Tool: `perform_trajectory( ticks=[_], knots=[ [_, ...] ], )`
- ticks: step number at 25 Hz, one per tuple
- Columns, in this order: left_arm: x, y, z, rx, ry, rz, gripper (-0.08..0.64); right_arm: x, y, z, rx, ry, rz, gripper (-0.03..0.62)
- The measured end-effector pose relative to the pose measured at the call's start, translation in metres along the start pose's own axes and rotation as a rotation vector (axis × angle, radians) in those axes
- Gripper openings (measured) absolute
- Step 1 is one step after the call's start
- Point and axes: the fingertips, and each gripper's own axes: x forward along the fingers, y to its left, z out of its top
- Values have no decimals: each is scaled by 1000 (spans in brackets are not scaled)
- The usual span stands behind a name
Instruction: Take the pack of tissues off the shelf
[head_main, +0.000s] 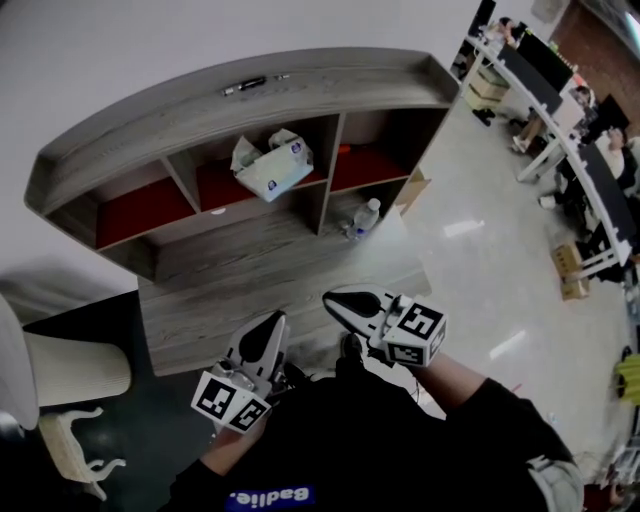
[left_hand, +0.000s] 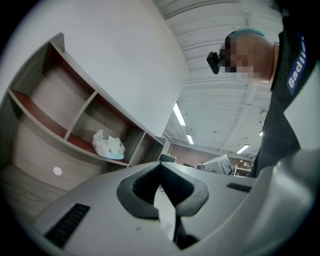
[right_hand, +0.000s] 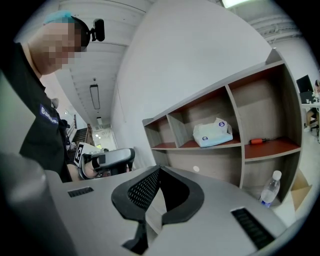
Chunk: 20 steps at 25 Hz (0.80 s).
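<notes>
The pack of tissues (head_main: 272, 165) is white and light blue and lies in the middle compartment of the wooden shelf (head_main: 240, 110). It also shows in the left gripper view (left_hand: 108, 145) and the right gripper view (right_hand: 212, 134). Both grippers are held close to the person's body, well short of the shelf. My left gripper (head_main: 270, 330) is shut with nothing between its tips (left_hand: 160, 167). My right gripper (head_main: 345, 300) is also shut and empty (right_hand: 159, 171).
A plastic water bottle (head_main: 362, 218) stands on the floor by the shelf's right side (right_hand: 270, 190). A red-handled screwdriver (right_hand: 260, 141) lies in the right compartment. A white chair (head_main: 60, 385) is at my left. Desks with people (head_main: 560, 90) stand far right.
</notes>
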Motion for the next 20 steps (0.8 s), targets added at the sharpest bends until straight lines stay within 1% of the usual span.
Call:
perform_trajectory(
  ticks=[5, 11, 20],
  knots=[
    [7, 7, 6, 9, -29, 34, 2, 7, -12, 8, -22, 22, 27, 29],
    [23, 6, 13, 29, -44, 64, 2, 10, -24, 30, -71, 4, 74, 29],
    [45, 6, 16, 52, -44, 98, 2, 17, -46, 44, -135, 16, 124, 29]
  ],
)
